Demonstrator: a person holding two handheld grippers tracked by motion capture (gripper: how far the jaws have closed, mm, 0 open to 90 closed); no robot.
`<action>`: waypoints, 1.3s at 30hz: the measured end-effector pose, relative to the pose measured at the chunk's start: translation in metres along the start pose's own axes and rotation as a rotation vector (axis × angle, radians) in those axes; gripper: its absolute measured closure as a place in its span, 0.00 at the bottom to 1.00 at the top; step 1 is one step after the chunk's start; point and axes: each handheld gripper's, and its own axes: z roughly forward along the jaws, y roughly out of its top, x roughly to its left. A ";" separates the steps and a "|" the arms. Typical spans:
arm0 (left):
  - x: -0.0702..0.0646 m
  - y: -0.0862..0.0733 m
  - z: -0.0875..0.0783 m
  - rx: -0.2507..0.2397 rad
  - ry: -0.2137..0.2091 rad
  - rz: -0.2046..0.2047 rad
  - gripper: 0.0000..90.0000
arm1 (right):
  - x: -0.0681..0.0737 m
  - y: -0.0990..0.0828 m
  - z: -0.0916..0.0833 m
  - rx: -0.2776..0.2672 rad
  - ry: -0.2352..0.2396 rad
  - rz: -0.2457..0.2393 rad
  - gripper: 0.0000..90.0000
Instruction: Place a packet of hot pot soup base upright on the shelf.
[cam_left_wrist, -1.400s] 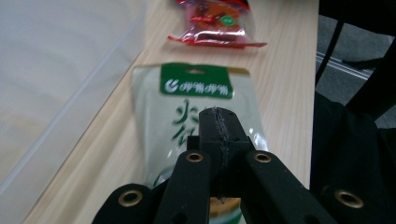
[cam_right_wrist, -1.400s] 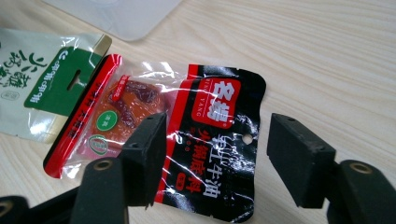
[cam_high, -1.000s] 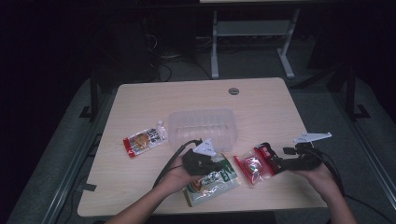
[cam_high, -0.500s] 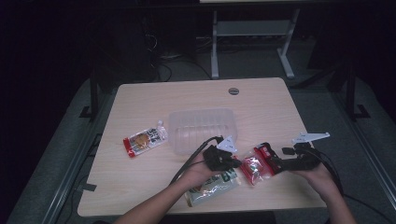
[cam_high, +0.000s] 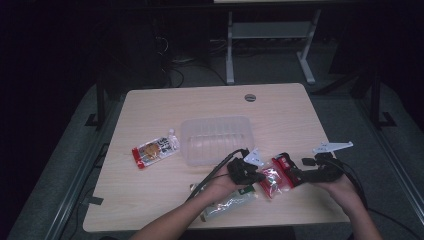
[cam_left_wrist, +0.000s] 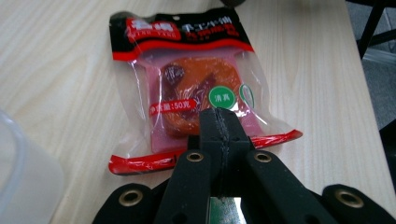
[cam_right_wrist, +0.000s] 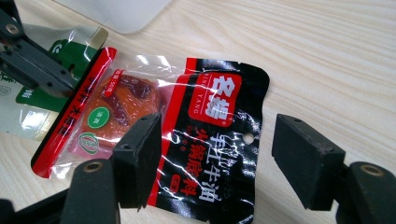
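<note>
1. My right gripper (cam_right_wrist: 217, 163) has its jaws spread, straddling the black end of the red packet (cam_right_wrist: 154, 140); my left gripper (cam_left_wrist: 219, 123) is closed over its other end.
2. Table (cam_high: 150, 200): packet at five o'clock.
3. Clear tub (cam_high: 217, 140) at centre.

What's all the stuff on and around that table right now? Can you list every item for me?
Table: one, light wood, centre, with a round hole at its far edge.
Clear plastic tub: one, see-through, mid-table.
Red-and-black sachet: one, near edge, between the grippers.
Green-and-clear packet: one, near edge, partly under the left hand.
Orange-and-red snack packet: one, left of the tub.
White stand: one, floor behind.
Left gripper: black, jaws shut, above the sachet.
Right gripper: black, jaws open, astride the sachet's black end.
</note>
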 end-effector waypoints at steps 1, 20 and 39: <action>-0.001 -0.001 0.001 0.004 0.001 0.001 1.00 | 0.000 0.000 0.000 0.000 0.000 -0.001 0.36; 0.003 -0.015 0.008 0.046 0.002 -0.026 1.00 | -0.006 0.001 -0.011 -0.066 0.048 0.044 0.25; 0.004 -0.017 0.007 0.042 -0.002 -0.031 1.00 | -0.015 0.002 0.023 0.014 0.173 0.089 0.22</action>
